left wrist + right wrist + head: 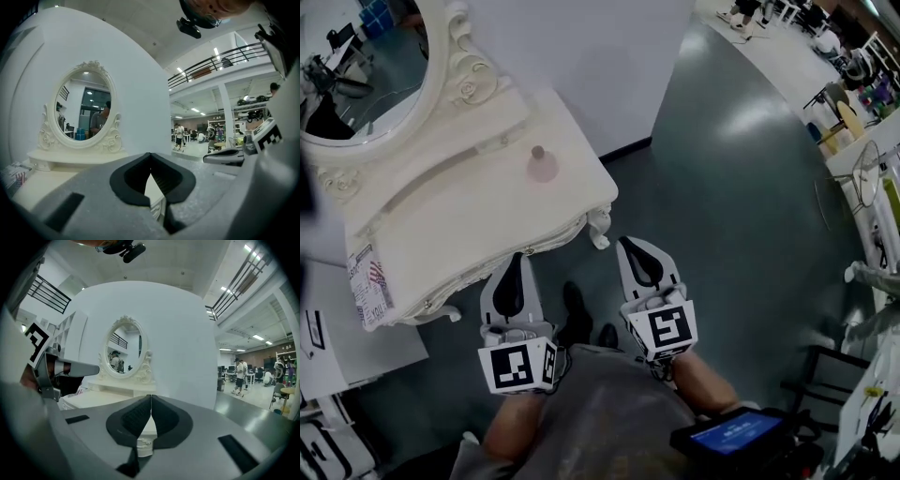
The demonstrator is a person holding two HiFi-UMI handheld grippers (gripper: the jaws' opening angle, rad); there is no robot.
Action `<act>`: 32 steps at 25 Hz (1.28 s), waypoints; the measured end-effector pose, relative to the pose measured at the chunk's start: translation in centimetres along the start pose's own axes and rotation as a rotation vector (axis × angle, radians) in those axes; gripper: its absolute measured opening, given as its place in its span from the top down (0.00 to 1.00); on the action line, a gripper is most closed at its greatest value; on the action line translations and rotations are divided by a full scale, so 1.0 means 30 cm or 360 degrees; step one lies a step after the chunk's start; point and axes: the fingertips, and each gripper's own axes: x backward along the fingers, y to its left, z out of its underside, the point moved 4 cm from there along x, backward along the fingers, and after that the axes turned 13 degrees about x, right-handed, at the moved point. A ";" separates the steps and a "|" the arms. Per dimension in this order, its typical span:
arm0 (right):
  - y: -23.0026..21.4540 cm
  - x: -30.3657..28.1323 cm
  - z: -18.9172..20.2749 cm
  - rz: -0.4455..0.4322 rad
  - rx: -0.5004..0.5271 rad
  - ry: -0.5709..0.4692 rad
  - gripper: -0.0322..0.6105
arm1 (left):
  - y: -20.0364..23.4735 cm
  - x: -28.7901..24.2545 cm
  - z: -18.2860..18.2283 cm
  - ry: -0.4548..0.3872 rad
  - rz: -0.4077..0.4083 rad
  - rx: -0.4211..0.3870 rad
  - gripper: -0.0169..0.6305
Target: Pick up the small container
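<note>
The left claw (520, 258) and right claw (625, 244) are hovering pressed together, empty, off the table's (459, 225) front edge, while the small container (542, 164) is standing near its right edge, likely light, stiff, slippery, best pinched round its body.

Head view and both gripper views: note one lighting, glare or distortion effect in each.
Head view: dim overall, a pale glare patch on the floor; the small container looks soft. Left gripper view: fisheye bulges the white wall, corners go black. Right gripper view: same bulge and dark corners.
</note>
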 end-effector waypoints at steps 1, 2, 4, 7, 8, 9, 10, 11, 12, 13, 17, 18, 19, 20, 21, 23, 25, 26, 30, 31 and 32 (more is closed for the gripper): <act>-0.005 -0.034 0.000 0.0001 0.0000 0.0009 0.93 | 0.021 -0.031 -0.002 0.0006 0.0002 0.0007 0.95; -0.007 -0.069 0.000 0.0000 -0.0001 0.0017 0.93 | 0.043 -0.062 -0.002 0.0012 0.0005 0.0013 0.95; -0.009 -0.142 0.001 -0.0009 0.0004 0.0029 0.93 | 0.088 -0.127 -0.004 0.0023 0.0011 0.0024 0.95; -0.016 -0.252 -0.006 -0.0005 0.0010 0.0042 0.93 | 0.147 -0.227 -0.017 0.0032 0.0034 0.0036 0.95; -0.020 -0.287 -0.014 -0.0003 0.0015 0.0044 0.93 | 0.165 -0.259 -0.025 0.0031 0.0043 0.0039 0.95; -0.026 -0.320 -0.025 0.0002 0.0022 0.0044 0.93 | 0.183 -0.289 -0.034 0.0029 0.0052 0.0042 0.95; -0.032 -0.350 -0.037 0.0010 0.0029 0.0043 0.93 | 0.199 -0.317 -0.044 0.0025 0.0061 0.0044 0.95; -0.040 -0.377 -0.051 0.0021 0.0036 0.0039 0.93 | 0.214 -0.343 -0.055 0.0020 0.0070 0.0046 0.95; -0.048 -0.402 -0.065 0.0031 0.0044 0.0032 0.93 | 0.227 -0.367 -0.066 0.0013 0.0078 0.0047 0.95; -0.056 -0.424 -0.078 0.0042 0.0051 0.0027 0.93 | 0.239 -0.389 -0.076 0.0006 0.0088 0.0048 0.95; -0.081 -0.500 -0.112 0.0089 0.0075 0.0013 0.93 | 0.281 -0.471 -0.115 -0.0025 0.0132 0.0045 0.95; -0.085 -0.514 -0.119 0.0100 0.0078 0.0010 0.93 | 0.288 -0.488 -0.123 -0.0030 0.0144 0.0042 0.95; -0.088 -0.525 -0.126 0.0108 0.0082 0.0007 0.93 | 0.294 -0.502 -0.130 -0.0034 0.0155 0.0040 0.95; -0.090 -0.536 -0.132 0.0114 0.0087 0.0003 0.93 | 0.299 -0.515 -0.136 -0.0037 0.0166 0.0037 0.95; -0.093 -0.545 -0.137 0.0120 0.0092 -0.0001 0.93 | 0.303 -0.526 -0.140 -0.0040 0.0176 0.0034 0.95; -0.097 -0.562 -0.147 0.0133 0.0101 -0.0010 0.93 | 0.310 -0.545 -0.150 -0.0049 0.0195 0.0027 0.95; -0.101 -0.574 -0.156 0.0149 0.0105 -0.0022 0.93 | 0.314 -0.560 -0.156 -0.0055 0.0212 0.0019 0.95; -0.102 -0.579 -0.159 0.0155 0.0107 -0.0026 0.93 | 0.316 -0.565 -0.158 -0.0056 0.0220 0.0014 0.95; -0.107 -0.588 -0.174 0.0176 0.0112 -0.0032 0.93 | 0.322 -0.581 -0.168 -0.0067 0.0241 0.0002 0.95; -0.111 -0.590 -0.180 0.0182 0.0114 -0.0033 0.93 | 0.322 -0.586 -0.171 -0.0071 0.0244 0.0003 0.95; -0.117 -0.592 -0.186 0.0191 0.0114 -0.0030 0.93 | 0.321 -0.591 -0.172 -0.0073 0.0247 0.0005 0.95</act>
